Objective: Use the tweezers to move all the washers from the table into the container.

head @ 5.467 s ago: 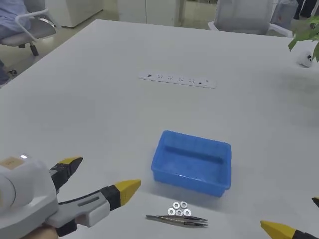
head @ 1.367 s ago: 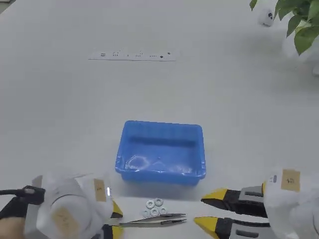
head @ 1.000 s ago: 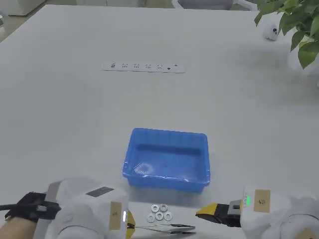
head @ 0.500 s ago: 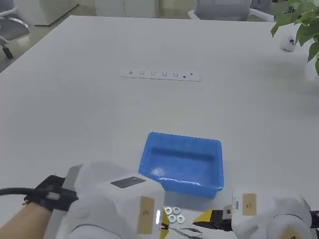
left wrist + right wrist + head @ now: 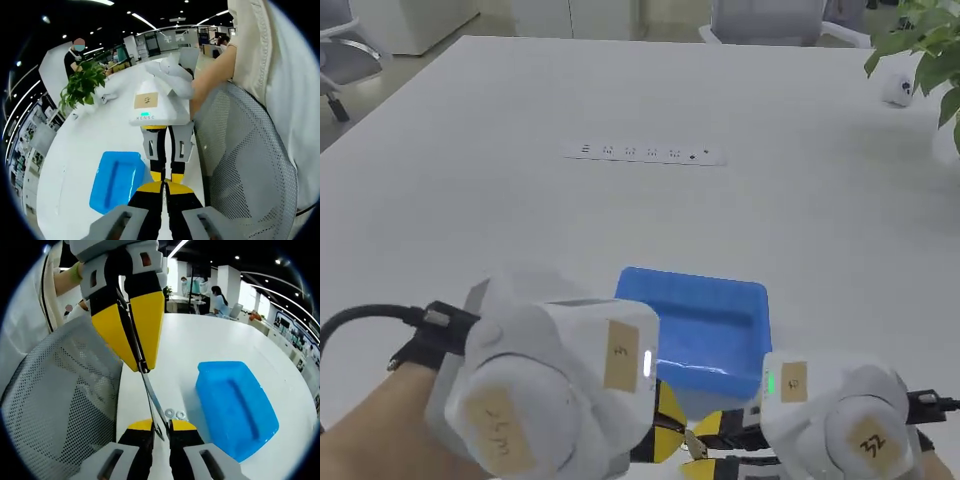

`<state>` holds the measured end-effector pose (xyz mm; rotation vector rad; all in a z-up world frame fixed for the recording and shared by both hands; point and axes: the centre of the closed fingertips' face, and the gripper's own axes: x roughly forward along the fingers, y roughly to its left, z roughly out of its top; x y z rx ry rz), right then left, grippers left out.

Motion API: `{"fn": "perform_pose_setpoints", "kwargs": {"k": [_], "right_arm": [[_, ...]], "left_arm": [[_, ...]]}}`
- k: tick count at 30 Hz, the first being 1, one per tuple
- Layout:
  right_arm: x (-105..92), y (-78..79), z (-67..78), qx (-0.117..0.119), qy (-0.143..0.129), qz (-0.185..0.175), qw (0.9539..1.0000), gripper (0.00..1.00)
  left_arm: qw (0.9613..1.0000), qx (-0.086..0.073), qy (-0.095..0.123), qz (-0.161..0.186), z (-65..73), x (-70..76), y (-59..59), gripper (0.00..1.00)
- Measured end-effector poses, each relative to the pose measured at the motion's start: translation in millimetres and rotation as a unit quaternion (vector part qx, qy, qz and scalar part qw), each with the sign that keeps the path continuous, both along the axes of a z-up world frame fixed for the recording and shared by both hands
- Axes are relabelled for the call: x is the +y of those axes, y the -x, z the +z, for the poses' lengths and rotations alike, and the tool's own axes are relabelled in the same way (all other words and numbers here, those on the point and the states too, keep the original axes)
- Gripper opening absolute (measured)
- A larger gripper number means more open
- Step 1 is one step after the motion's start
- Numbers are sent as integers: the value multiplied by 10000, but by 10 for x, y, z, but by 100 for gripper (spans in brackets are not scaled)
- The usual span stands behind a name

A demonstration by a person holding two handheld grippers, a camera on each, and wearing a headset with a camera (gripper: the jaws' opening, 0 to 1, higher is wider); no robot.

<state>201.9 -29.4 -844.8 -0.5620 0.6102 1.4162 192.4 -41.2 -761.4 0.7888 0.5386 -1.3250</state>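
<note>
Facing each other tip to tip low over the near edge of the table [image 5: 520, 200], the two grippers are held almost in one line. The left gripper [image 5: 140, 366] is clamped on one end of the tweezers [image 5: 152, 400], whose thin blades are seen running down to the right gripper [image 5: 162, 426]. Its jaws are drawn close about the other end, though whether they press cannot be told. The washers [image 5: 175, 413] are clustered on the table just beside the tweezers, between them and the near wall of the blue container [image 5: 215, 410]. A mesh chair [image 5: 60, 405] is seen just off the table edge. Beyond the container, bare tabletop is left up to a power strip [image 5: 645, 152].
</note>
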Motion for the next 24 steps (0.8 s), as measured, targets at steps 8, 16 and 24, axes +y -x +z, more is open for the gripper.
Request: {"fn": "perform_pose_setpoints", "kwargs": {"k": [8,16,24], "right_arm": [[78,-100,-18,107,-130,-176,9997,8],[86,-112,-84,173,-132,-210,9995,8],[85,-119,-135,373,-178,-265,9988,10]], "left_arm": [[9999,-29,-149,8,-21,70,-97,0],[9993,-18,-362,-124,-93,38,-144,0],[9990,238,-314,-205,-131,-44,-165,0]]}}
